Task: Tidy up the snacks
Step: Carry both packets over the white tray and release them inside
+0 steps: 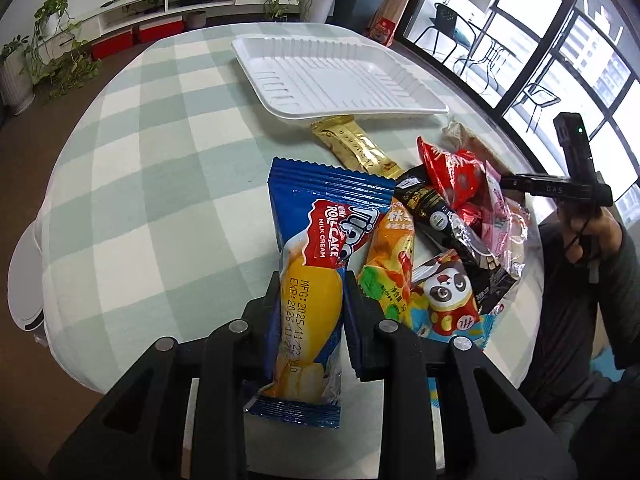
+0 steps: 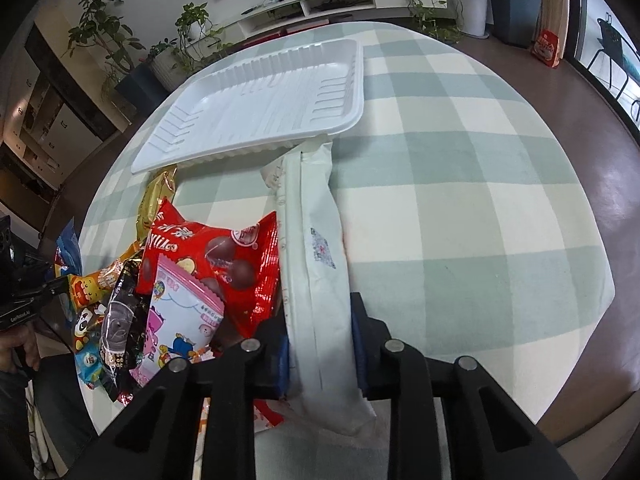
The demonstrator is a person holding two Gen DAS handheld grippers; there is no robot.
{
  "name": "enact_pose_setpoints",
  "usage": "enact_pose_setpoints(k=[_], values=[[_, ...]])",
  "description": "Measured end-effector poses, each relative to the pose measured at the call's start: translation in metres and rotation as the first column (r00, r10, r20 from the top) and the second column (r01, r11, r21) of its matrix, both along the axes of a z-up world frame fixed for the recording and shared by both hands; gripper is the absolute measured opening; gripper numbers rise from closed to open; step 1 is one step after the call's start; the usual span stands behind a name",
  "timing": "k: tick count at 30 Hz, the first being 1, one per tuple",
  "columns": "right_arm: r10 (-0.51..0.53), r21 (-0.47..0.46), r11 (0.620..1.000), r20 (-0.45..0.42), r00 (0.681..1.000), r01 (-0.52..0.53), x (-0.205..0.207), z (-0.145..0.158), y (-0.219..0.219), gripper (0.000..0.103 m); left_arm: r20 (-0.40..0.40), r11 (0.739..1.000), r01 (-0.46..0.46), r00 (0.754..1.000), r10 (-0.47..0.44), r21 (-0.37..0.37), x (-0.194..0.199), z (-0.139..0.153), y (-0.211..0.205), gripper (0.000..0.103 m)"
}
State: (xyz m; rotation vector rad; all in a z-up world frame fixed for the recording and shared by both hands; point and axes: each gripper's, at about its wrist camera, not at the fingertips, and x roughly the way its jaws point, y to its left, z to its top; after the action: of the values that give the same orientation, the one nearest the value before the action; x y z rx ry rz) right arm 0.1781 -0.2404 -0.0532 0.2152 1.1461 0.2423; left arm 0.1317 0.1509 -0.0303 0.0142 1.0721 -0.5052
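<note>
On the checked table (image 1: 152,168), the tray (image 1: 280,46) lies at 12 o'clock from both grippers; left gripper (image 1: 310,294) clamps the roll cake (image 1: 316,264), right gripper (image 2: 320,320) pinches the white pack (image 2: 316,256), both lengthwise toward it.

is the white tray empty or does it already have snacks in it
Empty. The white tray shows only its bare ribbed floor in both views; the snacks lie beside it on the table, and a gold packet pokes under its near edge.
</note>
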Motion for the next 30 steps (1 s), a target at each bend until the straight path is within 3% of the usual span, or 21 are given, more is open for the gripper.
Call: enact_pose_setpoints(k=[9,15,19,24,30], values=[[-0.139,0.148,0.981,0.081,0.987,0.126,-0.024,0.029,-0.037,0.026,0.024,0.991,-0.052,0.998,0.056,-0.121,-0.001,0.02,0.004,0.025],[-0.224,0.182,0.963,0.142,0.964,0.197,-0.005,0.056,-0.062,0.026,0.075,0.985,-0.055,0.995,0.068,-0.161,0.023,0.054,-0.003,0.025],[-0.232,0.177,0.964,0.208,0.95,0.197,0.024,0.081,-0.062,0.026,0.106,0.986,-0.038,0.993,0.056,-0.161,0.062,0.084,-0.013,0.025],[-0.22,0.201,0.964,0.231,0.948,0.175,0.077,0.092,-0.047,0.026,0.123,0.986,-0.029,0.991,0.05,-0.165,0.125,0.111,-0.035,0.025],[-0.168,0.171,0.976,0.174,0.97,0.138,0.142,0.063,-0.006,0.026,0.038,0.987,-0.064,0.997,0.07,-0.145,0.2,0.081,-0.067,0.025]])
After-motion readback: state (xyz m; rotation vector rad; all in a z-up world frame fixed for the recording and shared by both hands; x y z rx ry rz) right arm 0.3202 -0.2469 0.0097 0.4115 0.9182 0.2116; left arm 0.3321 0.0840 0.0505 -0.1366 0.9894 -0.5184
